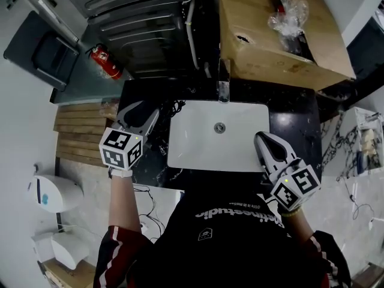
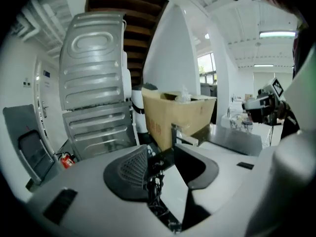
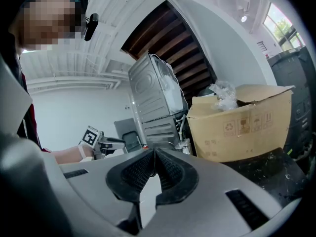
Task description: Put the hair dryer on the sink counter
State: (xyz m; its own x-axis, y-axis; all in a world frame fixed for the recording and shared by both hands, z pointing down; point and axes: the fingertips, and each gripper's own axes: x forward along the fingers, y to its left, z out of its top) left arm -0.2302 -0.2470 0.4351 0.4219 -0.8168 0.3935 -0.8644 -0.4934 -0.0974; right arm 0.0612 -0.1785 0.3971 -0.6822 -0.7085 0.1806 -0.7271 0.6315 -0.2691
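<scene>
Hovering on either side of the sink (image 1: 192,146), left claw (image 1: 139,114) stands open while right claw (image 1: 264,140) is pinched shut.

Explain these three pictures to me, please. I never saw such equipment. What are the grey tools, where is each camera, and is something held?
A person stands at a black counter with a white sink and a tap; a cardboard box stands behind. The person carries a pair of grippers; the patterned cubes are part of them. The head view looks down from the person's head. The other two cameras ride on the grippers and look along their jaws. The left gripper is open and empty; a black cord on the counter shows through its gap. The right gripper is shut on nothing. I cannot make out a hair dryer.
</scene>
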